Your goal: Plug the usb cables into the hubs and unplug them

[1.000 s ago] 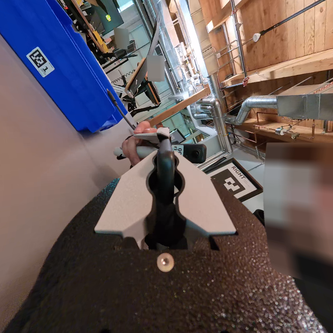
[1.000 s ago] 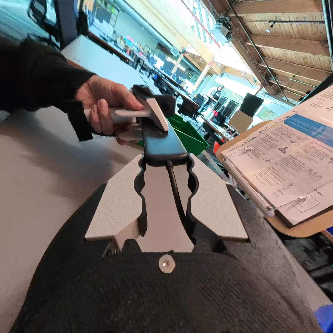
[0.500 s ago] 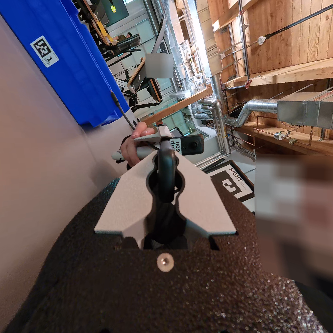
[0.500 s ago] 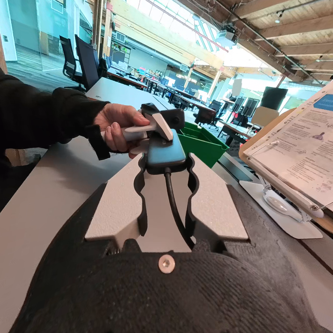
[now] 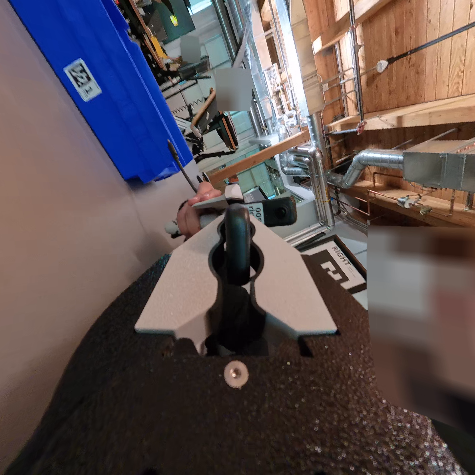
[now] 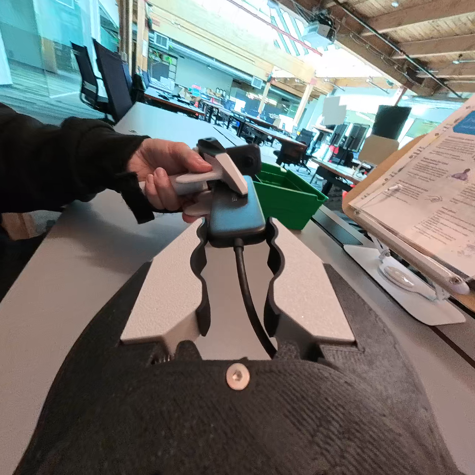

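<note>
A dark grey USB hub (image 6: 235,213) is held in the air between both grippers. My right gripper (image 6: 236,226) is shut on its near end, and the hub's black cable (image 6: 246,282) runs back between the fingers. My left gripper (image 6: 226,177), held by a hand in a black sleeve, clamps the hub's far end. In the left wrist view the hub (image 5: 236,246) shows edge-on in my shut left gripper (image 5: 236,228). The right gripper (image 5: 226,200) is just beyond it, and a thin cable end (image 5: 180,164) sticks out past the hand. No other plug shows.
A blue bin (image 5: 102,77) stands on the grey table (image 5: 51,231). A green bin (image 6: 285,203) sits beyond the hub. A document stand with a printed page (image 6: 424,205) is at the right. A black-and-white marker board (image 5: 334,267) lies near the table edge.
Both grippers keep their hold on the hub. The right wrist view has tilted level, so more table and the green bin show. The left view has shifted slightly.
</note>
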### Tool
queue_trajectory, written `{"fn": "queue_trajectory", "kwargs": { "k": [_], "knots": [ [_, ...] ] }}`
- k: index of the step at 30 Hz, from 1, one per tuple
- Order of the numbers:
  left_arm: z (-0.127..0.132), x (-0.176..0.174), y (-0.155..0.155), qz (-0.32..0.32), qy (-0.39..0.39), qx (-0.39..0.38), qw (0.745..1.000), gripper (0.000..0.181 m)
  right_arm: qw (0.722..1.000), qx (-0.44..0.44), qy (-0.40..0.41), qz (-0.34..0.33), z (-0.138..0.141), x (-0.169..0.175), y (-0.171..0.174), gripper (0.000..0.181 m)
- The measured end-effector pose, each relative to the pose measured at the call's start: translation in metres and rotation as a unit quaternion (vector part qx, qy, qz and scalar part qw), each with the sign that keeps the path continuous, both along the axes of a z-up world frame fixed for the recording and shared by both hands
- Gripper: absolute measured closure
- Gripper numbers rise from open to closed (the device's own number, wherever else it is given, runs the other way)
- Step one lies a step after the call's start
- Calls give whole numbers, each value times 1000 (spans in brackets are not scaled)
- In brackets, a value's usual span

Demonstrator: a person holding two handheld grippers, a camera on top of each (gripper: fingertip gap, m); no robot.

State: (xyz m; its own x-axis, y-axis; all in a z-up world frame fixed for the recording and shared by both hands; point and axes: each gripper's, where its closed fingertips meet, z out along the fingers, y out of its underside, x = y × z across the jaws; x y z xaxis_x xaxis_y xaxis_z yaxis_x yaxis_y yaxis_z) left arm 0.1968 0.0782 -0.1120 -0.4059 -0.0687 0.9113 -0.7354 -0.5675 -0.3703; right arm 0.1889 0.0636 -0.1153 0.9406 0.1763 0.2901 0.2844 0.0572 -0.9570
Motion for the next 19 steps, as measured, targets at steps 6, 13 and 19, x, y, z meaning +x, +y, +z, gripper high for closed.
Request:
{"fn": "queue_trajectory", "kwargs": {
  "k": [6, 13, 19],
  "knots": [
    [7, 11, 18, 129, -94, 209, 965, 156, 996, 39, 82, -23, 8, 11, 8, 136],
    [44, -12, 116, 254, -142, 542, 788, 141, 973, 137, 177, -56, 26, 37, -12, 137],
    [-24, -63, 256, 141, 84, 750, 640, 150, 964, 143, 208, -79, 13, 52, -24, 136]
  ]
}}
